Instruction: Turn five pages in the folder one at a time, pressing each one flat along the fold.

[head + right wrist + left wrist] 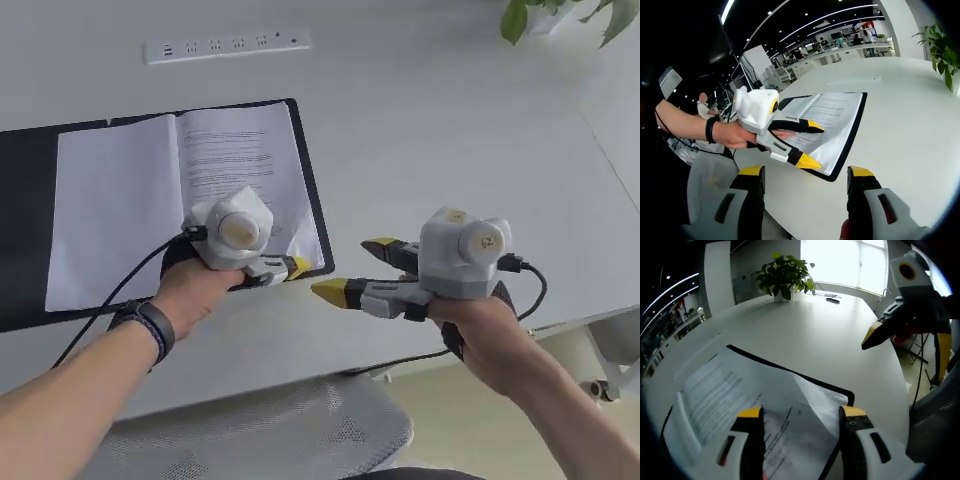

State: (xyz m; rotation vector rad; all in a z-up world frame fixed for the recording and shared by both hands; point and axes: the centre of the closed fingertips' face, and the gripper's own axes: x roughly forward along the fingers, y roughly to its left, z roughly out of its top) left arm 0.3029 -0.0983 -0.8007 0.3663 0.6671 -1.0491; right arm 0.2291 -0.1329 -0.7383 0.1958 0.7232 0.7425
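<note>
Right claw point(355, 267) wide near table point(450, 120) edge, left claw point(802, 412) wide over folder point(20, 200) corner — print point(235, 160) blurred, folder's left cropped.

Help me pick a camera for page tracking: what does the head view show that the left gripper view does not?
The head view adds the long white power strip, the black wristband and the grey mesh chair. The left gripper view adds the bright window and small dark items on the far tabletop. Both share the open black folder, its printed white page, the leafy green potted plant, and the left gripper and right gripper, both open.
</note>
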